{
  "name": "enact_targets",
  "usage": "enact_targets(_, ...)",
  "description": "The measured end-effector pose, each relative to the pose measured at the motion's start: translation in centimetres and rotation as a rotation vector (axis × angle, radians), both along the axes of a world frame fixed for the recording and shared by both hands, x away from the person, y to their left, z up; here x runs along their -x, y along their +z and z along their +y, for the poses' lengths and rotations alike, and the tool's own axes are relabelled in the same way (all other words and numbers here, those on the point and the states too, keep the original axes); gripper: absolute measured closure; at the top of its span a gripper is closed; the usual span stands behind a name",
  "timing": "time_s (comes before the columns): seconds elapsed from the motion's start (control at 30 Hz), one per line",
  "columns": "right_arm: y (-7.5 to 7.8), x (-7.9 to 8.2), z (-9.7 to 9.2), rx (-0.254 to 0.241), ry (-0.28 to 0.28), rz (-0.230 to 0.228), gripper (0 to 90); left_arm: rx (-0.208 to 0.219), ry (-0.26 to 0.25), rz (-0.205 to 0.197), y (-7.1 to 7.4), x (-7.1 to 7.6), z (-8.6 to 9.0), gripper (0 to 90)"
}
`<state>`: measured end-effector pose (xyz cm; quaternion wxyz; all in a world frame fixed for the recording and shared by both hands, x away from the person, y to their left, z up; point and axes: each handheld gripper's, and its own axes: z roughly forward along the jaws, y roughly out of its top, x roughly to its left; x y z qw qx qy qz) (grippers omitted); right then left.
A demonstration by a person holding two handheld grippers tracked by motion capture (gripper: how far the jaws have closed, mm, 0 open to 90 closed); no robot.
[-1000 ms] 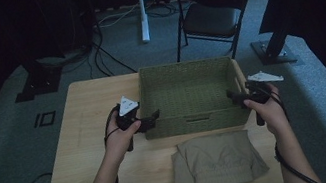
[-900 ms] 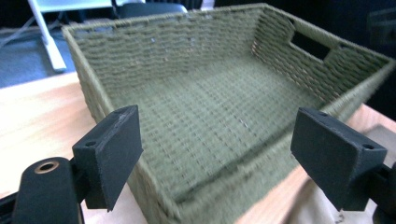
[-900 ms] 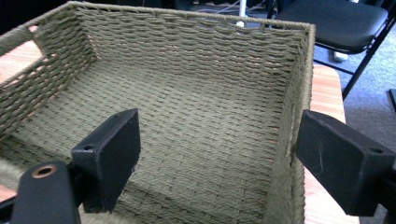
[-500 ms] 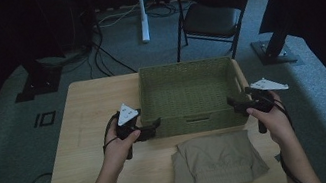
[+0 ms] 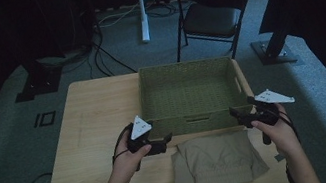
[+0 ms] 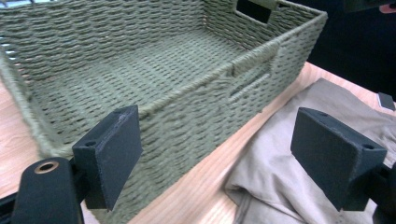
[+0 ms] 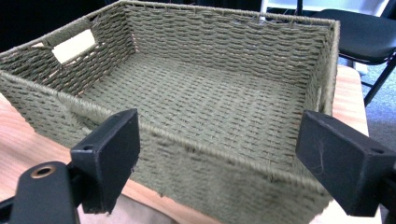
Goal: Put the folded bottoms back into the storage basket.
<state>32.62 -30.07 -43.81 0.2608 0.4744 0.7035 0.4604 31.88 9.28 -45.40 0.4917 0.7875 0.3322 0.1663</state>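
Both tools stand spread, holding nothing: left gripper (image 5: pixel 163 141) and right gripper (image 5: pixel 236 115) flank the near wall of the olive woven rectangular basket (image 5: pixel 191 119) at frame centre. The folded beige cloth garment (image 5: pixel 216 160) lies lower centre, just beside that wall. Recommended: lower both together, pinching opposite folded edges evenly.

Both forearms come in over the near edge of the tabletop, each hand wrapped round a gripper. The left gripper (image 5: pixel 163 140) sits left of centre, jaws wide apart with nothing between them. The right gripper (image 5: pixel 236 115) hovers near the right edge, pointing inward, its jaws also spread.
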Motion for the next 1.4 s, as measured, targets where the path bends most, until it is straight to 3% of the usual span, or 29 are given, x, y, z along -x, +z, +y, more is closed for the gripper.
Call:
enact_targets(0.2,-0.6,0.9,0.0,-0.004,-0.004,-0.004,13.4,-0.007,-0.033,-0.005,-0.4,1.1,-0.8,16.5)
enact_targets(0.5,-2.1,2.4,-0.1,0.021,0.009,0.012,13.4,0.003,-0.065,0.039,-1.9,2.4,-2.1,16.5)
enact_targets(0.67,-3.0,3.1,-0.1,0.018,0.018,0.024,13.4,-0.02,-0.078,0.055,-2.7,2.9,-2.7,16.4)
enact_targets(0.8,-4.4,3.5,-0.1,0.03,0.017,0.041,13.4,-0.012,-0.102,0.107,-3.8,3.3,-3.5,16.5)
enact_targets(1.2,-8.0,4.6,-0.2,0.048,0.005,0.131,13.4,-0.014,-0.072,0.18,-5.4,3.9,-4.4,16.4)
enact_targets(1.4,-9.7,5.2,-0.7,0.068,-0.026,0.169,13.3,-0.016,-0.091,0.237,-6.4,4.0,-4.8,16.4)
